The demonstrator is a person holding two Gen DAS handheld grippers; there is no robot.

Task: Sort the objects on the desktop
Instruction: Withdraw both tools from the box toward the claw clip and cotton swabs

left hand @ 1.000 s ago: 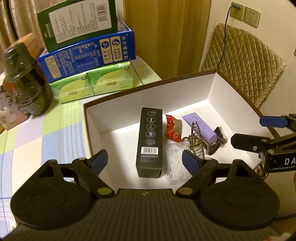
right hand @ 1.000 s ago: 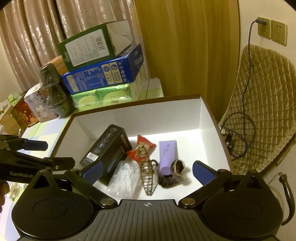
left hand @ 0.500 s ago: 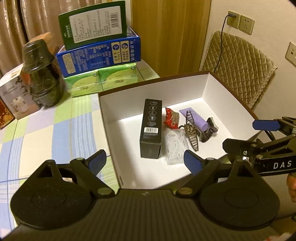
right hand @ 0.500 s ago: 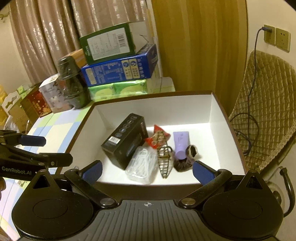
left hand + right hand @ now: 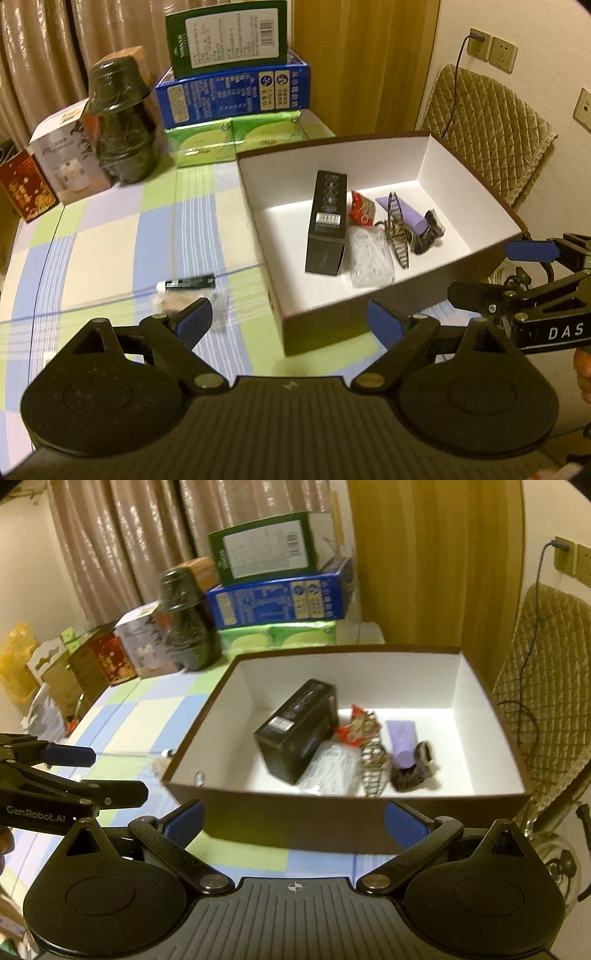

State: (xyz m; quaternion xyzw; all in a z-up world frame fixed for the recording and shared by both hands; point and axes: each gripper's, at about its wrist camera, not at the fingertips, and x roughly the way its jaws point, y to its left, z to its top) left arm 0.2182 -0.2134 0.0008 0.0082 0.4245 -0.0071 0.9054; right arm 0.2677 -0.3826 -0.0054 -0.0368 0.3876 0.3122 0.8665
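Both the left claw point(image 5: 290, 323) and the right claw point(image 5: 293, 819) are spread apart and empty, and the little dark tube point(image 5: 186, 283) beside the box point(image 5: 332, 325) on the desk point(image 5: 110, 236) looks light and stiff, best pinched across its middle.

both hand-held grippers point(image 5: 291, 325) drawn back from box point(image 5: 476, 184)

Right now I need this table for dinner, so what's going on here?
A person is sorting desk clutter into the open white-lined box with two tools. The left hand-held gripper and the right hand-held gripper are both open and empty, hovering in front of the box. Already inside lie a black carton, a purple tube, a clear packet and hair clips. A small dark tube and a little packet still wait on the checked tablecloth.
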